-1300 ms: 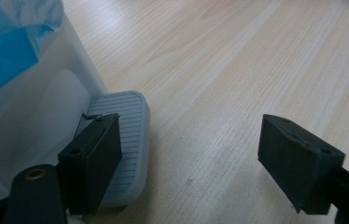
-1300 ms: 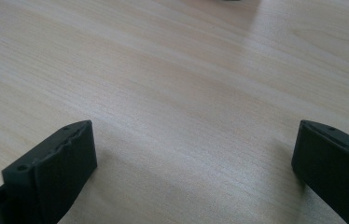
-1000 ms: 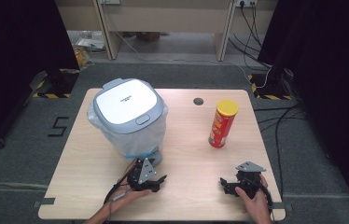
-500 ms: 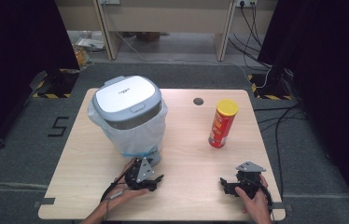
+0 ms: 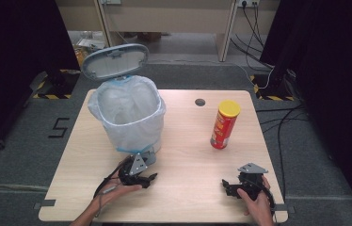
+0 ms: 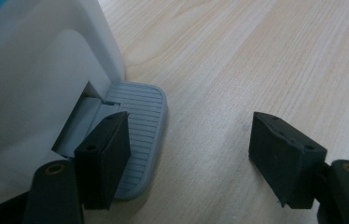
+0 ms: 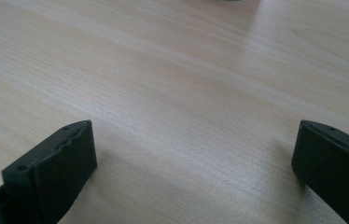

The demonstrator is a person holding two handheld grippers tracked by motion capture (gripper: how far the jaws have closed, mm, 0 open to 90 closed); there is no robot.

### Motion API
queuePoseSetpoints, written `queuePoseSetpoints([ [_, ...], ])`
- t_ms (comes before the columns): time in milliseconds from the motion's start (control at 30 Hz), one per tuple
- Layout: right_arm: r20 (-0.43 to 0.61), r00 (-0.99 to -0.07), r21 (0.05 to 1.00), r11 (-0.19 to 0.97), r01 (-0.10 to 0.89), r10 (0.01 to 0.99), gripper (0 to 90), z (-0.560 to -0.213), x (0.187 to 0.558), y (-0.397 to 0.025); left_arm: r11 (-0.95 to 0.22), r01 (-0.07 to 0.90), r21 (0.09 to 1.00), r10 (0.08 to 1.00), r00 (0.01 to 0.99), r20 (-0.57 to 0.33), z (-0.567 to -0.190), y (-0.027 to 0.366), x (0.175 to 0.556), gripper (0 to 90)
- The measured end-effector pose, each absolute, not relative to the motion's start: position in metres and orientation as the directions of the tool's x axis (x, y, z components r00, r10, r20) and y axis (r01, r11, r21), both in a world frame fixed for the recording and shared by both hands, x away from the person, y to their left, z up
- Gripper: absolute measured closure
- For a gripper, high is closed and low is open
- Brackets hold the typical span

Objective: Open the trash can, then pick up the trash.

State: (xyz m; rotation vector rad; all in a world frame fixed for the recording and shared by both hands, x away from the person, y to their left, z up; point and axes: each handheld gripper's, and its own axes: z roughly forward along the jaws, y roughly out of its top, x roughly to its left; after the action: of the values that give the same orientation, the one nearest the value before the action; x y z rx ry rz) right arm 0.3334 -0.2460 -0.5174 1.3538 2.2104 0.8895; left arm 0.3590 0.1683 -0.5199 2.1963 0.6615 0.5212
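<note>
A white pedal bin (image 5: 128, 123) lined with a clear bag stands on the left of the wooden table (image 5: 188, 155), its grey lid (image 5: 115, 61) swung up and back. My left gripper (image 5: 147, 179) sits at the bin's foot. In the left gripper view this gripper (image 6: 189, 130) is open, one jaw resting on the ribbed grey pedal (image 6: 140, 135) and the other over bare wood. My right gripper (image 5: 228, 186) lies open near the front right edge, and the right gripper view shows its jaws (image 7: 193, 135) wide apart over bare table.
A red tube of crisps with a yellow lid (image 5: 224, 124) stands upright right of centre. A small cable hole (image 5: 200, 102) sits near the table's far edge. Cables (image 5: 277, 117) run on the floor to the right.
The bin's lid has swung from shut to fully open. My left gripper stays at the pedal, pressed slightly lower. The right gripper has not moved.
</note>
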Motion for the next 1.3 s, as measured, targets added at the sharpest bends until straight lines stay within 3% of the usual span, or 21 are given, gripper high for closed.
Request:
queuePoseSetpoints([
  [1133,-0.009,-0.453,0.696,0.331,0.637,0.891,0.3,-0.5174,0.3336,-0.2462,-0.562,0.276,0.780,0.609,0.776,0.164,-0.5220,0.1684,0.3570,28.5],
  [1300,-0.004,-0.441,0.702,0.317,0.638,0.897,4.5,-0.5170,0.3339,-0.2466,-0.562,0.276,0.780,0.609,0.776,0.164,-0.5220,0.1684,0.3570,28.5],
])
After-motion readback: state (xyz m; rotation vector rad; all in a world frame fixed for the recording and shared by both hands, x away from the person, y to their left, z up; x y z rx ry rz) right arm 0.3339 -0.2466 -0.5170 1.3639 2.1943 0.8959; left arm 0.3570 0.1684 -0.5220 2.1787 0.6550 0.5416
